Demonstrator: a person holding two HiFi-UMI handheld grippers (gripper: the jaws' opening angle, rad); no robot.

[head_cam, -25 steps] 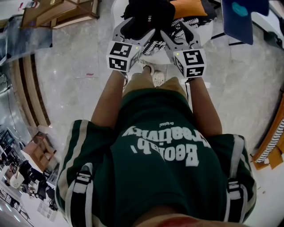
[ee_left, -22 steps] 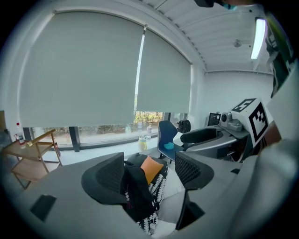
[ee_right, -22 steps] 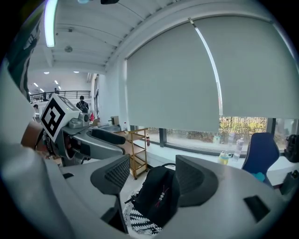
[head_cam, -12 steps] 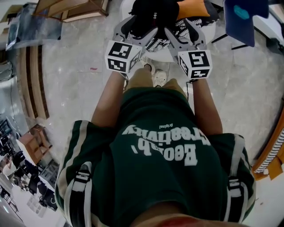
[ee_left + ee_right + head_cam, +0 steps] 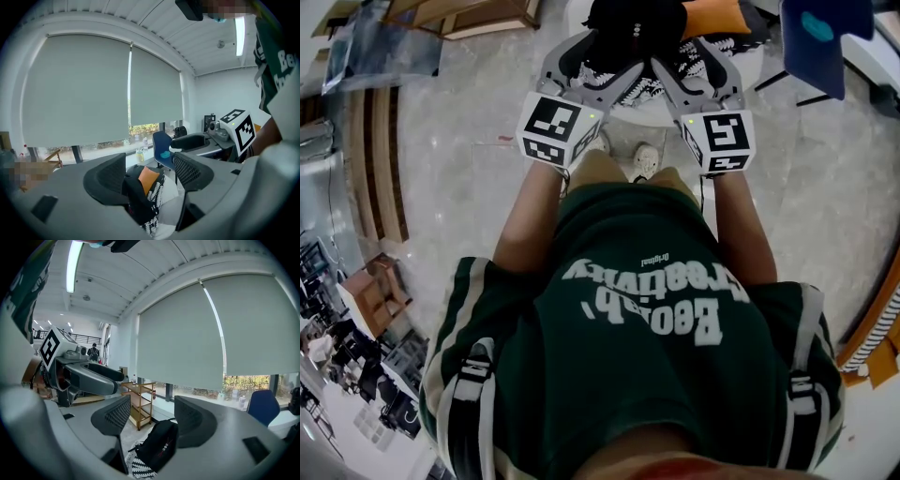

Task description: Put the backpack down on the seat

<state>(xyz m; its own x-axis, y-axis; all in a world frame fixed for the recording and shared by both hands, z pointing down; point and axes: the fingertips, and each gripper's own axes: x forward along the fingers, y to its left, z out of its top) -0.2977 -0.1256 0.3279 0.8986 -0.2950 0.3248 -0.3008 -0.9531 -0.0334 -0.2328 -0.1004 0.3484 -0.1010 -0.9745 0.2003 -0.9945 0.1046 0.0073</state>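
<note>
Backpack (image 5: 634,30): black, lying on the seat (image 5: 649,112), on top of a black-and-white patterned cover (image 5: 630,92).
Cushion (image 5: 712,17): orange, just right of the backpack and touching it.
Left gripper (image 5: 598,66): jaws spread. In the left gripper view the backpack sits low between them, close to the left jaw. Contact cannot be told.
Right gripper (image 5: 694,69): jaws spread. In the right gripper view the backpack lies between and beyond them, with the patterned cover under it.
Grippers together: 2, side by side, flanking the backpack's near end.
Person: standing just before the seat in a green shirt (image 5: 637,347), both arms reaching forward.
Chair (image 5: 817,42): blue, right of the seat.
Trolley (image 5: 140,401): wooden, near the window.
</note>
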